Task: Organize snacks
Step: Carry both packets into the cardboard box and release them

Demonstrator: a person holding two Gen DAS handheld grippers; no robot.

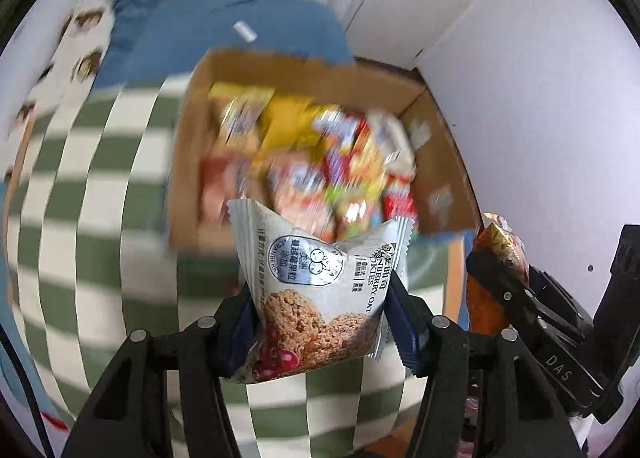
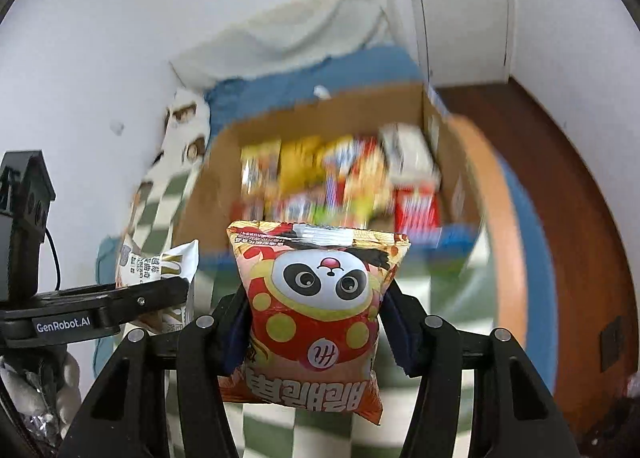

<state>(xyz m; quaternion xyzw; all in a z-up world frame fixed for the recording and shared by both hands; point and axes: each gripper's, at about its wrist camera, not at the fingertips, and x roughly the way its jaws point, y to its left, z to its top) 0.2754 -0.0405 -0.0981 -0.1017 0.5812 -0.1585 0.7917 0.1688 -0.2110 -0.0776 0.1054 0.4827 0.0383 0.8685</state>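
Two snack packs are held up at once, one per gripper, both in front of an open cardboard box (image 1: 192, 162) w/ blurred snacks inside.

Left gripper (image 1: 320, 310): jaws clamped on a cranberry oat cookie packet (image 1: 320, 290). Pale grey-white wrapper, zigzag crimped edges, top edge dipping in a V at the middle. Print shows two brown oat cookies, red cranberries at the lower left, a silvery-blue oval badge and Chinese text plus "CRANBERRY OAT". Blue pads squeeze it at both sides; pack stands roughly upright, lower part between the fingers.

Right gripper (image 2: 316, 322): jaws clamped on a panda snack bag (image 2: 316, 306). Red-orange bag, yellow dots, white panda face w/ black eye patches, silver crimped top seam, big Korean lettering across the bottom that reads upside down. Bag is puffy, pinched at mid-height, upright.

Box sits on a green-and-white checked cloth (image 1: 80, 218), w/ a blue cloth (image 1: 224, 34) behind it. Box contents (image 2: 340, 178) are yellow, red and white packs, motion-blurred, so no labels readable. Both held packs are near the box's front wall, outside it; can't tell whether they're above the rim.

From the right wrist view, the left gripper and cookie packet show just beside, to the left; from the left wrist view the right gripper w/ the orange bag shows at the right edge. White wall (image 2: 100, 38) behind.
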